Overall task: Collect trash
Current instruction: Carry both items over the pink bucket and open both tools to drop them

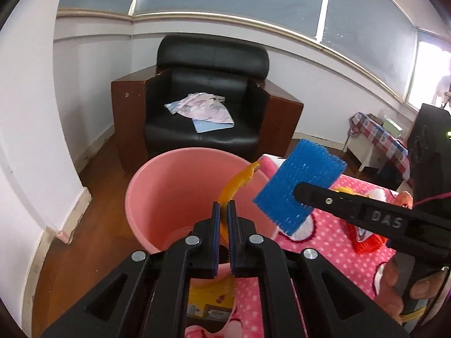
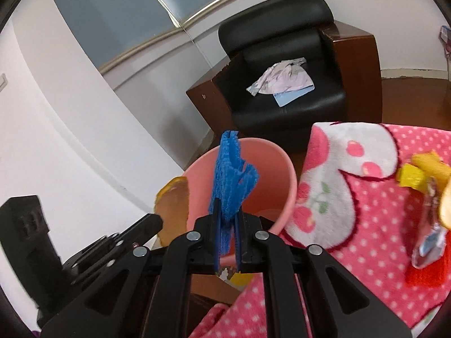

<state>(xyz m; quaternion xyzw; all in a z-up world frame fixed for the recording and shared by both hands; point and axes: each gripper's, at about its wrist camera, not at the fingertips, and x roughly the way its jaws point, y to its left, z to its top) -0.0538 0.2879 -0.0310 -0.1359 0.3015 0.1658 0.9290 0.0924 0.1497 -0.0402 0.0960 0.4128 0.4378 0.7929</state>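
Note:
My left gripper (image 1: 224,211) is shut on an orange peel (image 1: 239,181) and holds it over the open pink bucket (image 1: 157,186). My right gripper (image 2: 227,211) is shut on a blue foam net (image 2: 229,180), held above the same bucket (image 2: 284,191). In the left wrist view the blue net (image 1: 298,188) hangs at the bucket's right rim, clamped by the right gripper's finger. In the right wrist view the peel (image 2: 173,208) shows at left by the bucket's rim. More trash, a yellow wrapper (image 2: 413,176) and a foil wrapper (image 2: 430,245), lies on the pink dotted blanket (image 2: 366,225).
A black armchair (image 1: 208,107) with cloth and paper on its seat stands behind the bucket. A red net piece (image 1: 369,242) lies on the blanket (image 1: 324,242). A small table with a checked cloth (image 1: 377,135) stands at far right. White walls and wood floor lie to the left.

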